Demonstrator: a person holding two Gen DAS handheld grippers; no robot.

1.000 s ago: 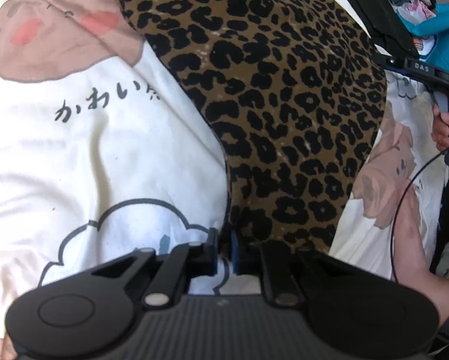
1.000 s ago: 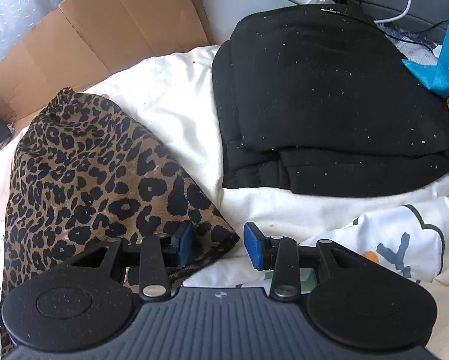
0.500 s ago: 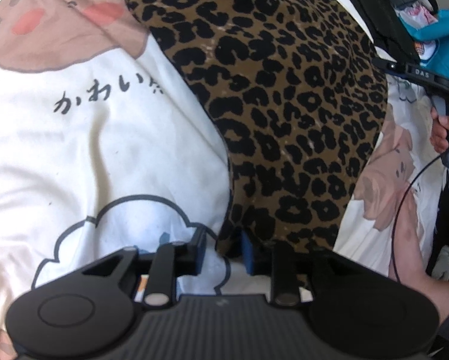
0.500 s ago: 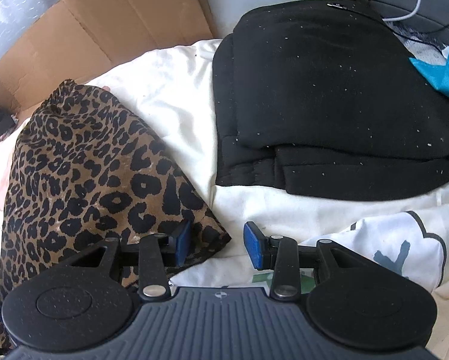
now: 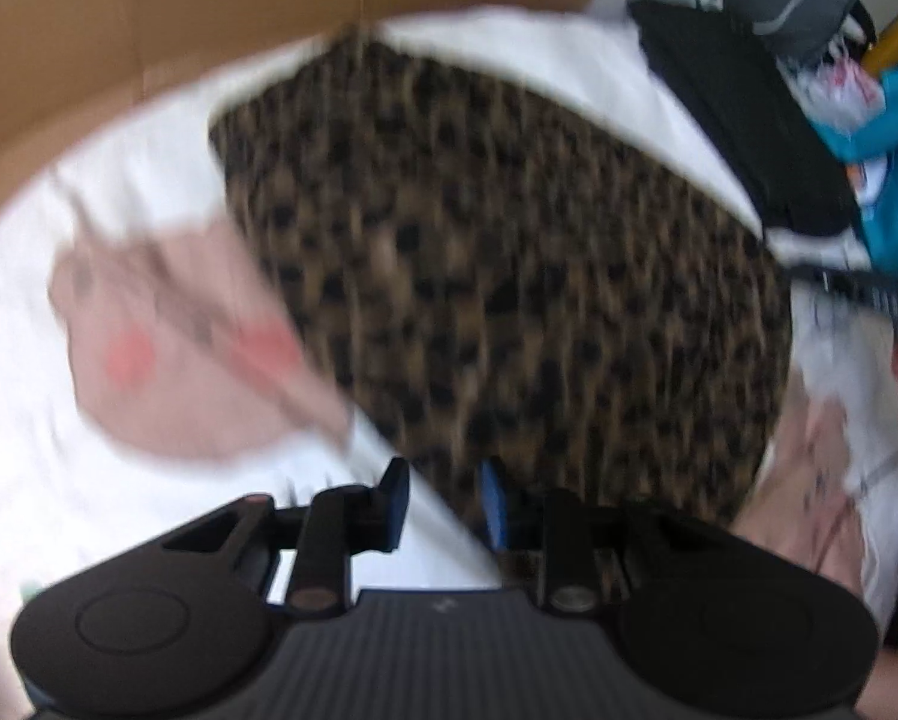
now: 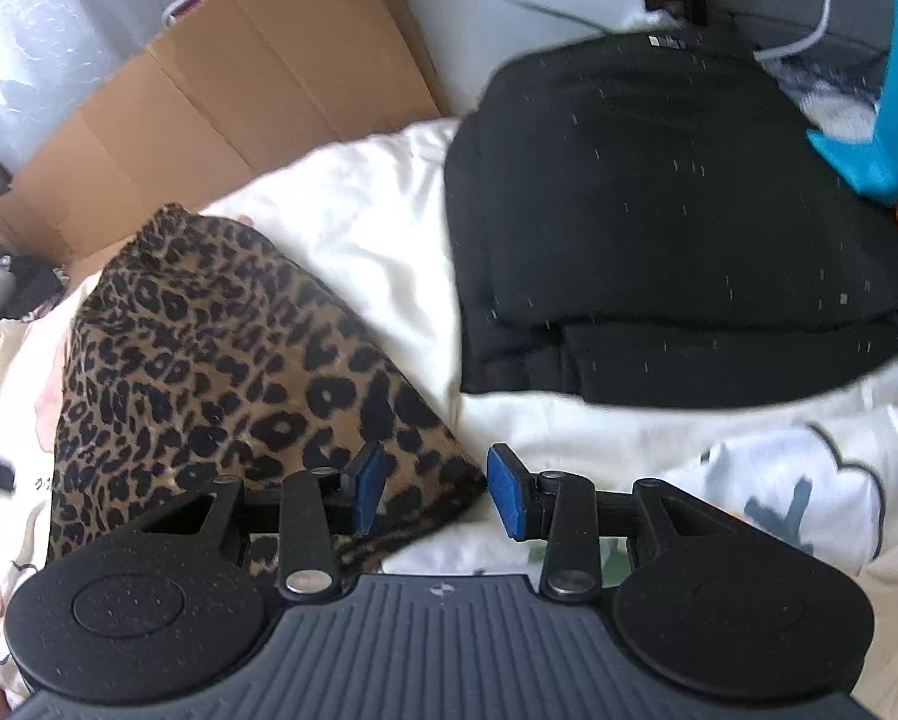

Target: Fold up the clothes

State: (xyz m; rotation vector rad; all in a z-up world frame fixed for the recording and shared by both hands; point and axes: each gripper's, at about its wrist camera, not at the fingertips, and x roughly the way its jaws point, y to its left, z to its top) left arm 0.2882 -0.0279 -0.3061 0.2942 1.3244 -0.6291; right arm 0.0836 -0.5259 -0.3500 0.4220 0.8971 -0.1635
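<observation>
Your left tool (image 5: 443, 504) has let go of the near edge of the brown leopard-print garment (image 5: 508, 276) it was pinching and has lifted back; its jaws have just been opening and now stand narrowly apart, with the cloth's corner between them but apparently unpressed, though the blur makes that hard to judge. Your right tool (image 6: 435, 489) has barely shifted, its jaws moderately wide and empty, hanging over the other near corner of the same garment (image 6: 221, 372).

That garment lies flat on the white cartoon-printed bed cover (image 6: 389, 228), already folded, it seems, into a tapering panel with clean straight edges; at most one more fold looks left. Beside it, apart, a black fleece garment (image 6: 658, 228) sits folded in thick soft layers, flecked with lint. A turquoise garment (image 6: 892, 120) at the far right still looks unfolded. The leopard fabric looks thin and drapey, likely to slide on itself. Flattened brown cardboard (image 6: 239, 96) stands behind.
</observation>
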